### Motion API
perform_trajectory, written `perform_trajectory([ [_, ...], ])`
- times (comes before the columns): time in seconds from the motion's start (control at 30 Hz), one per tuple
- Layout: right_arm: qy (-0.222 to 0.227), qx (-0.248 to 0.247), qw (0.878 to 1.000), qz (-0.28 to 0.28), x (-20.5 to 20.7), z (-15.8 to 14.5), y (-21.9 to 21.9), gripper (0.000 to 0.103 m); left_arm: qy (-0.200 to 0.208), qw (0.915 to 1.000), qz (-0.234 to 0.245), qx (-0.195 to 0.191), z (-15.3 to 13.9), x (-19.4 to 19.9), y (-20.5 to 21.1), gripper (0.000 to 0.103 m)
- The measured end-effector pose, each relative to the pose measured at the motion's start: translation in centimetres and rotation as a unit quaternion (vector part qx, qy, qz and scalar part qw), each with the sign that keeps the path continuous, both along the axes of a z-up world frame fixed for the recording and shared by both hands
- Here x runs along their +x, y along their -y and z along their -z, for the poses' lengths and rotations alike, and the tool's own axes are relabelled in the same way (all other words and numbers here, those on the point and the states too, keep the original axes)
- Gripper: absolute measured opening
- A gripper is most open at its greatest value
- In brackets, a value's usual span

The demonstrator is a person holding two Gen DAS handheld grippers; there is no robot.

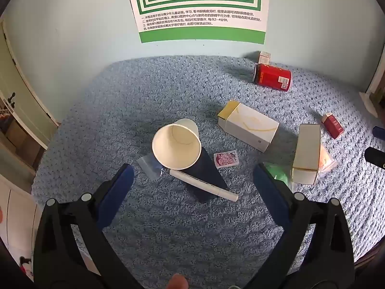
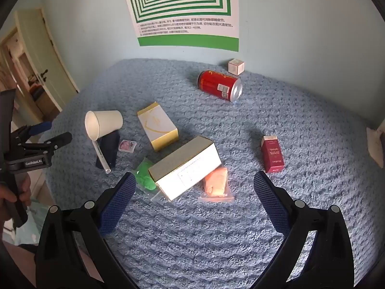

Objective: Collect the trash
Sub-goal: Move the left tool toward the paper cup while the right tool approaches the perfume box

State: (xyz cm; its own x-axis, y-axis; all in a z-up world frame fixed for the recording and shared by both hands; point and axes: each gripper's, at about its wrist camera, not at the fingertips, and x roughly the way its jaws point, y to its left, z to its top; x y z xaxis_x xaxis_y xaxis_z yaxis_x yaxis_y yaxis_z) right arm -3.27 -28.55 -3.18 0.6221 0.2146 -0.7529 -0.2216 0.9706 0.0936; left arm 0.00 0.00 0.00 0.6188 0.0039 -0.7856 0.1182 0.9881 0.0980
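Left gripper (image 1: pixel 193 180): jaws spread wide, nothing between the pads, pitched down over the blue blanket (image 1: pixel 168 228); no contact with anything.
Right gripper (image 2: pixel 195 185): likewise spread and empty, angled down at the blanket.
Paper cup (image 1: pixel 176 144): nearest trash to the left gripper, at 12 o'clock just past the fingertips; on its side, mouth toward the camera, propped on a dark flat case (image 1: pixel 207 175) and a white tube (image 1: pixel 204 184).
Cup handling: judged very light, thin-walled, easily crushed; take it across the rim or mid-wall with a soft squeeze.
Long white box (image 2: pixel 185 171): at 12 o'clock from the right gripper, lying across a green bag (image 2: pixel 144 177) and an orange packet (image 2: pixel 216 183).
Box handling: probably empty card, stiff and light; grip across the narrow sides.
Bags: soft, slick film, pinned under the box; likely to need the box lifted first.
Further out, right wrist view: gold-trimmed box (image 2: pixel 157 126) at 11 o'clock, red can (image 2: pixel 219 85) on its side at 12, small cube box (image 2: pixel 236 66) by the wall, red carton (image 2: pixel 273 154) at 2.
Can: rigid, smooth, may roll on the pile.
Small pink packet (image 1: pixel 226 159): flat, just right of the cup.
Obstruction: clutter overlaps; the tube and case under the cup may shift.
Bin: none in view.
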Motion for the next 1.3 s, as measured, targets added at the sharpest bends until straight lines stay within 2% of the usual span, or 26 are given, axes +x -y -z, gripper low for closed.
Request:
perform_trajectory([
  [1.3, -0.005, 0.003, 1.0, -0.006, 0.09, 0.57, -0.78, 0.097, -0.011, 0.9999, -0.005, 0.005, 0.77, 0.11, -0.72, 0.097],
])
